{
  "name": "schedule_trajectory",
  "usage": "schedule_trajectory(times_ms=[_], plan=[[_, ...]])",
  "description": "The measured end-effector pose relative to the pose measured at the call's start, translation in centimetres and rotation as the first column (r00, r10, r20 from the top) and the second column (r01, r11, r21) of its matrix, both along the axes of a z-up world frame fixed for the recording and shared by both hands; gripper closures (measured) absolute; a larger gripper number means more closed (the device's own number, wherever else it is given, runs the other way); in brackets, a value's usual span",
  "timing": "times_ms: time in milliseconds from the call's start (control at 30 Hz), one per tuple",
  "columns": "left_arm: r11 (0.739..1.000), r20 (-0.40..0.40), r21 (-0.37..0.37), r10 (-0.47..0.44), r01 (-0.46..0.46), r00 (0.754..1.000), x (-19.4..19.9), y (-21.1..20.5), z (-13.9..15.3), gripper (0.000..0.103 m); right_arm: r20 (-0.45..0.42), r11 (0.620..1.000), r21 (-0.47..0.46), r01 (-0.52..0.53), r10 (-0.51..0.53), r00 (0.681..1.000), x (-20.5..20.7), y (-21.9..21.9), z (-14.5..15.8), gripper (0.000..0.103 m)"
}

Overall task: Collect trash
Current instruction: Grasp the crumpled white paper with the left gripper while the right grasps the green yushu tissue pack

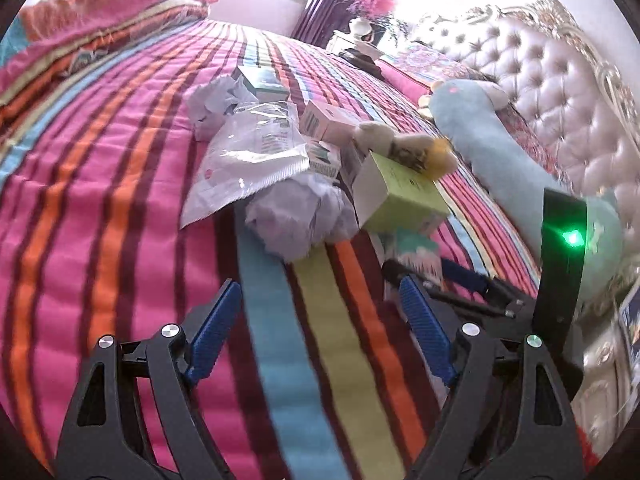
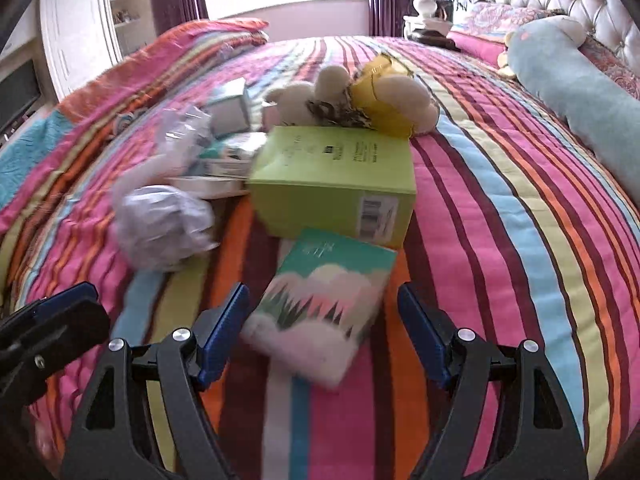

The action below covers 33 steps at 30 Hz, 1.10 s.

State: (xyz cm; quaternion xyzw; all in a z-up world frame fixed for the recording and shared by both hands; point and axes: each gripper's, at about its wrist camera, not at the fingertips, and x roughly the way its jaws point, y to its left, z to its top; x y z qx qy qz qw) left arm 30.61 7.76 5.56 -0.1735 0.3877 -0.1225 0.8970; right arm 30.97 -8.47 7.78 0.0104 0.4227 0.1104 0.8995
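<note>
A pile of trash lies on the striped bedspread [image 1: 120,200]: crumpled paper [image 1: 296,216], a clear plastic bag [image 1: 248,160], a green box [image 1: 400,196] and small cartons [image 1: 328,120]. My left gripper [image 1: 320,284] hangs open in front of the pile with only bedspread between its pads. In the right wrist view, the green box [image 2: 336,184] sits behind a teal and pink box [image 2: 328,300]. That box lies on the bed between the fingers of my open right gripper [image 2: 322,292], and the pads do not press on it. The right gripper [image 1: 428,270] also shows in the left wrist view.
A cream and yellow plush toy [image 2: 360,100] leans on the far side of the green box. A long pale blue plush [image 1: 500,152] lies along the tufted headboard [image 1: 560,80]. A folded blanket [image 1: 100,28] is at the far left. A nightstand with a vase [image 2: 426,8] stands beyond the bed.
</note>
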Motion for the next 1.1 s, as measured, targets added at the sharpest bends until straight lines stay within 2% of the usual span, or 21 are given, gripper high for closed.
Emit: schedule_trajectory(times_ms=[167, 300, 400, 567, 600, 633, 667, 700, 733, 867, 1000, 1100], plan=[[0.998, -0.043, -0.037, 0.054, -0.056, 0.998, 2.8, -0.5, -1.2, 0.023, 0.002, 0.997, -0.081, 0.008, -0.008, 1.000, 0.5, -1.8, 0.0, 0.030], [0.986, -0.066, -0.094, 0.134, -0.140, 0.989, 4.2, -0.6, -2.1, 0.023, -0.031, 1.000, 0.013, -0.007, 0.007, 0.999, 0.6, -4.6, -0.4, 0.030], [0.976, -0.059, -0.109, 0.182, -0.187, 0.982, 4.8, -0.7, -2.2, 0.023, -0.022, 0.999, 0.006, -0.044, 0.044, 0.999, 0.2, -4.3, -0.4, 0.029], [0.971, -0.058, -0.069, 0.226, -0.229, 0.972, 6.0, -1.2, -2.1, 0.024, -0.027, 0.998, -0.006, -0.058, 0.058, 0.998, 0.6, -3.5, -0.4, 0.030], [0.972, -0.057, -0.048, 0.229, -0.232, 0.972, 6.1, -1.4, -2.1, 0.031, -0.025, 0.998, -0.012, -0.054, 0.054, 0.998, 0.5, -3.5, -0.4, 0.031], [0.972, -0.053, -0.009, 0.233, -0.233, 0.971, 6.2, -1.6, -2.0, 0.036, -0.023, 0.999, -0.019, -0.049, 0.048, 0.999, 0.6, -3.3, -0.4, 0.035], [0.975, -0.045, 0.004, 0.222, -0.222, 0.974, 6.1, -1.8, -2.1, 0.038, -0.021, 0.999, -0.031, -0.041, 0.040, 0.999, 0.6, -3.3, -0.3, 0.044], [0.976, -0.038, 0.004, 0.216, -0.216, 0.976, 5.8, -1.7, -2.1, 0.040, -0.013, 0.999, -0.041, -0.030, 0.030, 0.999, 0.6, -3.4, -0.3, 0.050], [0.978, -0.038, -0.004, 0.208, -0.208, 0.977, 5.7, -1.6, -2.1, 0.041, -0.006, 0.999, -0.035, -0.026, 0.026, 1.000, 0.5, -3.5, -0.2, 0.053], [0.987, -0.032, -0.004, 0.159, -0.160, 0.987, 3.9, -1.3, -1.8, 0.041, -0.013, 0.999, 0.014, -0.048, 0.048, 0.999, -0.1, -4.4, -0.3, 0.054], [0.996, 0.005, -0.001, 0.090, -0.090, 0.996, -1.4, -1.7, -1.4, 0.041, 0.000, 0.997, -0.016, -0.081, 0.081, 0.997, -2.7, -4.5, -0.3, 0.054], [0.999, 0.045, 0.000, 0.046, -0.046, 0.998, -5.9, -2.1, -1.2, 0.041, 0.012, 0.995, 0.032, -0.089, 0.089, 0.996, -5.5, -5.6, -0.1, 0.054]])
